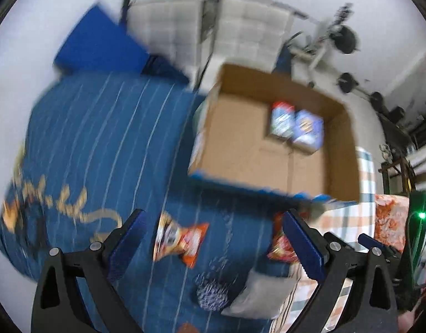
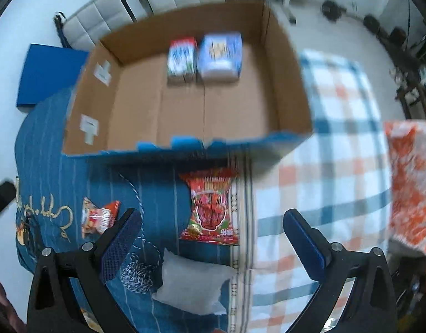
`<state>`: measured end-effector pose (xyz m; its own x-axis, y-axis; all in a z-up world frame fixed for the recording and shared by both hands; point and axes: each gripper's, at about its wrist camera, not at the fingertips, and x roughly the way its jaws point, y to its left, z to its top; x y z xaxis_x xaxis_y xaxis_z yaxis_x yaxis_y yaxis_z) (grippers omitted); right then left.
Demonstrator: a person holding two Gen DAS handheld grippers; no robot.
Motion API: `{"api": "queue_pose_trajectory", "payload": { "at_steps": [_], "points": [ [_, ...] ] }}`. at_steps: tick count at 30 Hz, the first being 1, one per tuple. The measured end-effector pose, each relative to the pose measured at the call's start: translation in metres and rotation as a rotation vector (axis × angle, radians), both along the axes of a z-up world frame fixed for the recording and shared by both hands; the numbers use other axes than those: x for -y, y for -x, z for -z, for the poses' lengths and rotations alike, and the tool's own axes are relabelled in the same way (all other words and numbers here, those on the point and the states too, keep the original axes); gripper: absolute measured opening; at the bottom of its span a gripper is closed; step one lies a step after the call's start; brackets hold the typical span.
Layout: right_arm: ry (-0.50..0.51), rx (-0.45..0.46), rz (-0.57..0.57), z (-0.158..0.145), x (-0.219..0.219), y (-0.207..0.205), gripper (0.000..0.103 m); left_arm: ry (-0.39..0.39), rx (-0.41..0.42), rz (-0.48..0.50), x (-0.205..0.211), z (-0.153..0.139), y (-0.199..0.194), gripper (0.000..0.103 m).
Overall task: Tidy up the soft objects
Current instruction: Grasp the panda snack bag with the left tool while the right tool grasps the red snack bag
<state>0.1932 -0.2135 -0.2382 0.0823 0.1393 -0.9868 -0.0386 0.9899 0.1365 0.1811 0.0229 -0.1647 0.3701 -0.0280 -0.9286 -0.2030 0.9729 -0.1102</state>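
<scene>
An open cardboard box (image 2: 185,116) (image 1: 268,152) sits on the bed with two soft packs (image 2: 204,57) (image 1: 296,125) against its far wall. In front of it lie a red snack bag (image 2: 210,208) (image 1: 279,247), a small orange snack bag (image 2: 98,217) (image 1: 179,238), a blue-white yarn ball (image 2: 138,274) (image 1: 213,294) and a white pillow pack (image 2: 193,285) (image 1: 265,297). My left gripper (image 1: 213,230) is open above the orange bag. My right gripper (image 2: 213,230) is open above the red bag. Both are empty.
A blue striped blanket (image 1: 102,144) and a checked cloth (image 2: 337,166) cover the bed. An orange patterned cushion (image 2: 412,183) lies at the right. A blue pad (image 2: 46,72), white chairs and gym weights stand on the floor beyond.
</scene>
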Motion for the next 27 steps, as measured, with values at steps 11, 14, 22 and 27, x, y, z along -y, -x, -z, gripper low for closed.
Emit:
{"api": "queue_pose_trajectory", "payload": {
  "at_steps": [11,14,22,27],
  "points": [
    [0.012,-0.139,0.085,0.099,-0.005,-0.006,0.096,0.273,-0.313,-0.407,-0.095,0.157,0.029,0.099],
    [0.014,-0.153,0.100,0.110,-0.009,-0.007,0.092,0.358,-0.387,-0.482,-0.104,0.191,0.033,0.099],
    [0.013,-0.216,0.114,0.133,-0.012,-0.003,0.059,0.444,-0.427,-0.537,-0.100,0.228,0.034,0.077],
    [0.033,-0.225,0.052,0.133,-0.012,0.006,0.054,0.369,-0.412,-0.469,-0.086,0.222,0.028,0.067]
  ]
}}
